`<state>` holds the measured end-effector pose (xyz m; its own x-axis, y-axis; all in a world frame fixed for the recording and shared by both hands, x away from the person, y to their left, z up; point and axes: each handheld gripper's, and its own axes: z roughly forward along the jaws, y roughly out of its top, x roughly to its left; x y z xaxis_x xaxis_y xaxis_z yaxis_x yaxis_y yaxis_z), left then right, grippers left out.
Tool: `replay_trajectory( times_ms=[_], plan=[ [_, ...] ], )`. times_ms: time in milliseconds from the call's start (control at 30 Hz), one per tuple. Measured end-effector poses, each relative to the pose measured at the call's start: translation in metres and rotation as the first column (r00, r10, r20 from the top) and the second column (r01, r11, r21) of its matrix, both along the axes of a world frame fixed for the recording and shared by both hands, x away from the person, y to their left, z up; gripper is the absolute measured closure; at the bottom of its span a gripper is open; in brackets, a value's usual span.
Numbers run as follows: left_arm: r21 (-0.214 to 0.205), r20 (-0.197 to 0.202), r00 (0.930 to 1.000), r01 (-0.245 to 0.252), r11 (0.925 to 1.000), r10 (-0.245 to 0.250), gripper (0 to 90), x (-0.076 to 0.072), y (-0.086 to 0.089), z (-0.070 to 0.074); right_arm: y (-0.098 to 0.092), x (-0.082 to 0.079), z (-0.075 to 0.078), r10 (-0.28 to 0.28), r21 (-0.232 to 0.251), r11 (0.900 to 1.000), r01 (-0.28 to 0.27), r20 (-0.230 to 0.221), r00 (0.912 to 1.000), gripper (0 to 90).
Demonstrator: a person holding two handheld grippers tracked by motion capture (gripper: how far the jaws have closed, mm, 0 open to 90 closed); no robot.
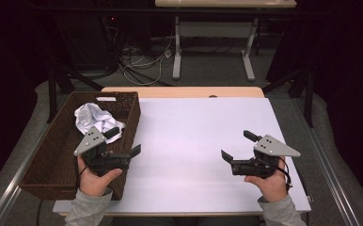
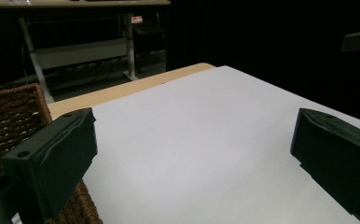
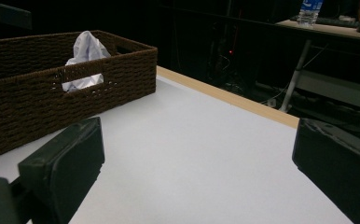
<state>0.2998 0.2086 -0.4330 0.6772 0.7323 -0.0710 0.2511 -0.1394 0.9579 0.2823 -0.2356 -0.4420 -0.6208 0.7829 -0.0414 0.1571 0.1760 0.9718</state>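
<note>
Both my claws gape wide and empty: left gripper point(image 1: 123, 141) over the basket's point(image 1: 52, 155) right rim at the table's left edge, right gripper point(image 1: 236, 147) near the right edge. Crumpled paper point(image 1: 95, 120) sits in the basket's far end. Looks finished; next, probably just rest.

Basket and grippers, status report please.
Left gripper open, empty, at basket edge. Right gripper open, empty, over white mat. Crumpled white cloth in basket. Nothing in the way.
</note>
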Motion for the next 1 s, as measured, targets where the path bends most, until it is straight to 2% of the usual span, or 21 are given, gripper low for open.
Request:
replay_trajectory(
  times_ms=[267, 533, 733, 867, 900, 1000],
  plan=[
    [-0.011, -0.023, 0.9994, -0.026, 0.9996, 0.026, 0.6, 0.002, 0.007, 0.003, -0.006, 0.0, -0.001, -0.028, -0.013, 0.9995, 0.028, 0.005, 0.9996, 2.1],
    [-0.023, -0.018, 0.9991, -0.039, 0.999, 0.039, 0.6, 0.002, 0.011, 0.004, -0.008, 0.001, -0.001, -0.037, -0.01, 0.9993, 0.037, 0.005, 0.9993, 2.1],
    [-0.012, -0.026, 0.9975, -0.066, 0.9978, 0.065, 0.6, 0.004, 0.011, 0.006, -0.009, 0.001, -0.001, -0.041, -0.009, 0.9991, 0.041, 0.013, 0.9991, 2.1],
    [0.009, -0.05, 0.9933, -0.104, 0.9946, 0.104, 0.6, 0.009, 0.01, 0.008, -0.013, 0.002, 0.001, -0.05, -0.005, 0.9987, 0.05, 0.01, 0.9987, 2.4],
    [0.022, -0.069, 0.9908, -0.115, 0.9931, 0.116, 0.6, 0.014, 0.012, 0.01, -0.013, 0.001, 0.001, -0.054, 0.001, 0.9986, 0.054, 0.007, 0.9985, 2.5],
    [0.027, -0.085, 0.986, -0.141, 0.9896, 0.143, 0.6, 0.019, 0.014, 0.012, -0.016, 0.002, 0.001, -0.057, 0.006, 0.9984, 0.057, 0.006, 0.9984, 2.5]
  ],
)
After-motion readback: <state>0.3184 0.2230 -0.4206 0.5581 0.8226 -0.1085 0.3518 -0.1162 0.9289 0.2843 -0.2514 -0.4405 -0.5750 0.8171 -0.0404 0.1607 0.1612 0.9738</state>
